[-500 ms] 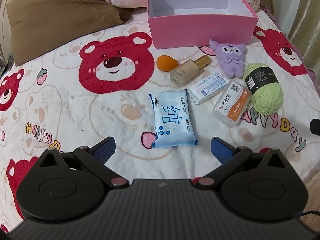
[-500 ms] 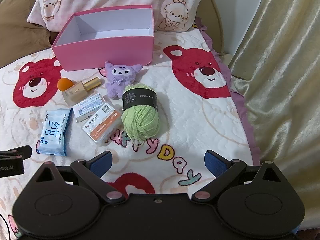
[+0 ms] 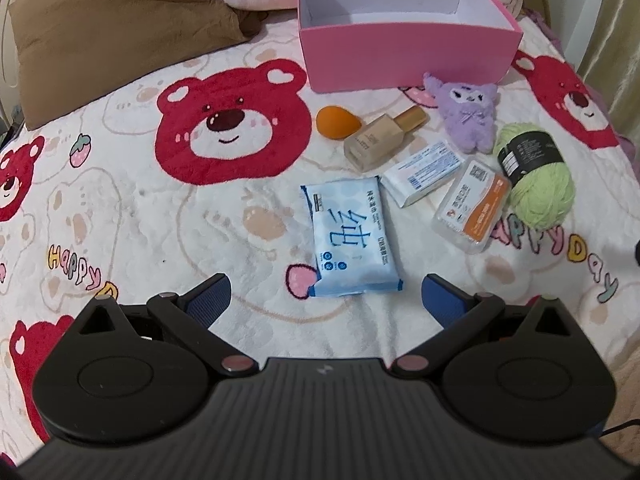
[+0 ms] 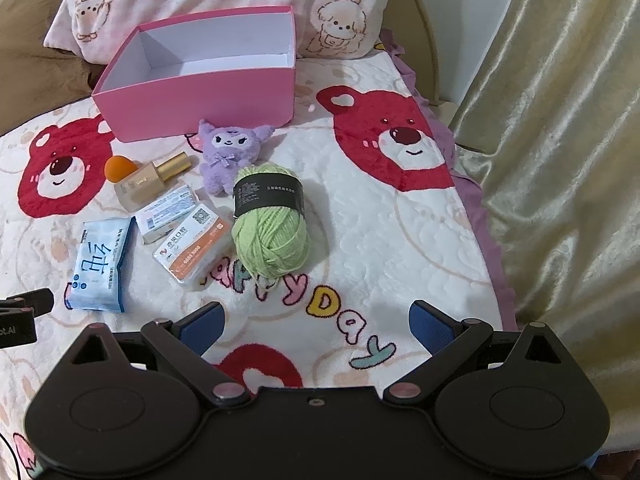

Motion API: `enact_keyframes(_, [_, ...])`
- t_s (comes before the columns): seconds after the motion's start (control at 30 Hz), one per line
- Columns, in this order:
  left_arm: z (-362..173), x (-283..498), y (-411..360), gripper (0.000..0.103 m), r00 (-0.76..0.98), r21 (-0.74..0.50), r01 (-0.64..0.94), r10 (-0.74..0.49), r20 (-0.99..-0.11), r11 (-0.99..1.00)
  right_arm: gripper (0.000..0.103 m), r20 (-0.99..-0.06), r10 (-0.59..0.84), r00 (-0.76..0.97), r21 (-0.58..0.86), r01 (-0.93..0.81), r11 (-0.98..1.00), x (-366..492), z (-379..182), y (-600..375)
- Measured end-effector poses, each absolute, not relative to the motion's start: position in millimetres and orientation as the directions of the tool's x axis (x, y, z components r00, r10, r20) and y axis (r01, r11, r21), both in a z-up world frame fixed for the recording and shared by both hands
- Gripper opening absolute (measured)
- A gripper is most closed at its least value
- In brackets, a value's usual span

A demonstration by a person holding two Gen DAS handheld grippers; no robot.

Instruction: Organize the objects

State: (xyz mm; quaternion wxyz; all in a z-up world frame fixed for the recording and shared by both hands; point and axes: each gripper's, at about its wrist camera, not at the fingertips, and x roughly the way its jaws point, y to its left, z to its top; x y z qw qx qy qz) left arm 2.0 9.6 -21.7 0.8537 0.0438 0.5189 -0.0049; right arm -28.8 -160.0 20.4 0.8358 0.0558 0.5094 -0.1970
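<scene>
We held both the left tongs [image 3: 325, 295] and the right tongs [image 4: 316, 320] wide open and empty above the bed [image 4: 380, 216], the pink box [image 3: 404, 56] standing empty by the pillows. The wipes packet [image 3: 350, 236], yarn [image 4: 270, 224] and other small things lay clustered below it, with bare blanket right of the yarn up to the bed's edge by the curtain [image 4: 560, 140]. The packets' print was too small to read.
</scene>
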Motion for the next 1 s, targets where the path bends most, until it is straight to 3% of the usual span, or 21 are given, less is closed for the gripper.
enact_keyframes(1.0, [-23.2, 1.1, 10.5, 0.103, 0.443, 0.034, 0.096, -0.012, -0.897, 0.995, 0.100, -0.875, -0.264, 0.406, -0.101, 0.381, 0.919, -29.9, 22.0, -160.6])
